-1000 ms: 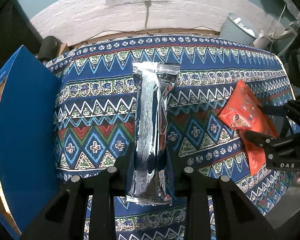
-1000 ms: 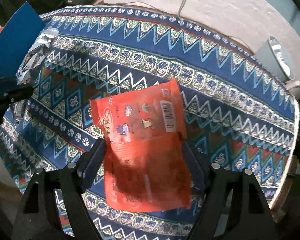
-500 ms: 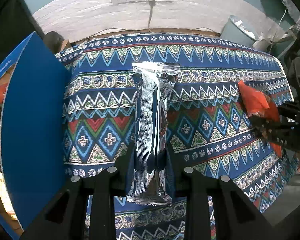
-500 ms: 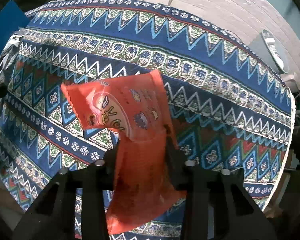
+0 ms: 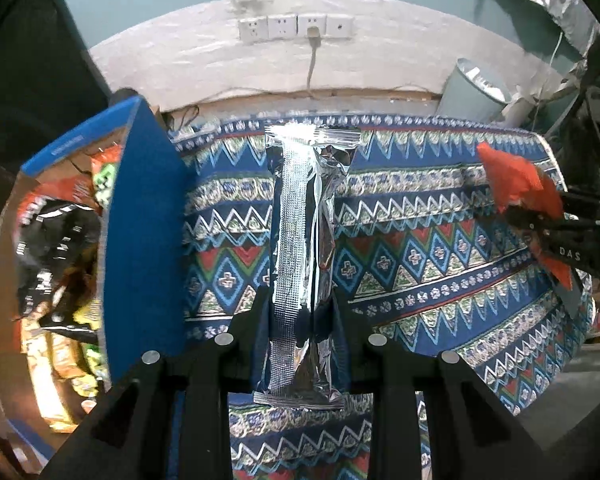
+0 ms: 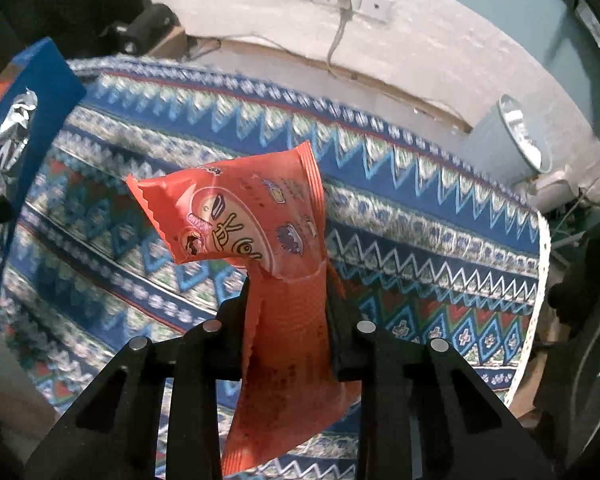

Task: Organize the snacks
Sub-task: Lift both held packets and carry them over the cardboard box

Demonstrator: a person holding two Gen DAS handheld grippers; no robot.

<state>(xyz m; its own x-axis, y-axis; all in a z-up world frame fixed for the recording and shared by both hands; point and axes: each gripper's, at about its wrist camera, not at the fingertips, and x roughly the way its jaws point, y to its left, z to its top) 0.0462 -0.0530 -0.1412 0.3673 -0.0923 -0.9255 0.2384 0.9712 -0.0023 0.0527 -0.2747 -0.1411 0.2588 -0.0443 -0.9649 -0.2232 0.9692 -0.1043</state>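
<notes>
My left gripper (image 5: 298, 304) is shut on a long silver foil snack pack (image 5: 306, 216) and holds it above the patterned tablecloth (image 5: 420, 248), beside an open blue box (image 5: 140, 216) with several snack bags inside (image 5: 56, 240). My right gripper (image 6: 288, 288) is shut on an orange snack bag (image 6: 252, 216), lifted off the cloth with its top flopping left. The orange bag and right gripper also show at the right of the left wrist view (image 5: 516, 184). The silver pack shows at the far left of the right wrist view (image 6: 12, 136).
The box stands at the table's left edge (image 6: 28, 92). A grey bin (image 5: 472, 92) stands behind the table's right corner. A white wall with sockets (image 5: 296, 28) and a hanging cable is at the back. The table's right edge (image 6: 540, 280) drops to the floor.
Both grippers have lifted. The right gripper closed on the orange bag and raised it off the cloth. The left gripper carried the silver pack up and toward the blue box, whose inside now shows.
</notes>
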